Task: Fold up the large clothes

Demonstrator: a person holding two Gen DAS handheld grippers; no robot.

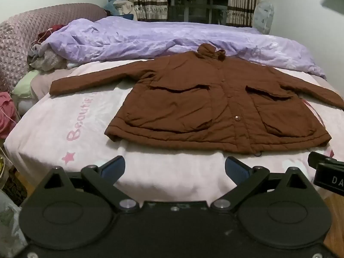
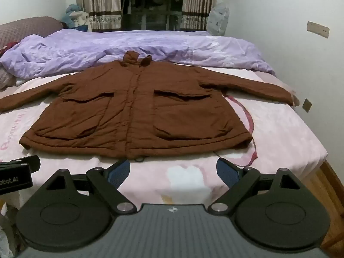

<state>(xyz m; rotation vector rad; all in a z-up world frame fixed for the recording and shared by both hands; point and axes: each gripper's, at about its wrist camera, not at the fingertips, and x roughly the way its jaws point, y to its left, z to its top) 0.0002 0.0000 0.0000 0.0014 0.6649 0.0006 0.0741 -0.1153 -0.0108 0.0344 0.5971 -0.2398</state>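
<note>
A brown padded jacket [image 1: 206, 99] lies flat and face up on the bed's pink sheet [image 1: 64, 129], sleeves spread to both sides, hem toward me, collar toward the far side. It also shows in the right wrist view [image 2: 137, 111]. My left gripper [image 1: 175, 168] is open and empty, hovering just short of the hem, near its left half. My right gripper [image 2: 173, 169] is open and empty, just short of the hem at the jacket's middle and right. Each gripper's body shows at the other view's edge.
A rumpled purple duvet [image 1: 150, 38] lies across the far half of the bed. Pillows and loose clothes [image 1: 43, 60] pile up at the left by the quilted headboard [image 1: 17, 49]. Curtains and a dark window stand behind. Wooden floor [image 2: 331, 193] shows at the right.
</note>
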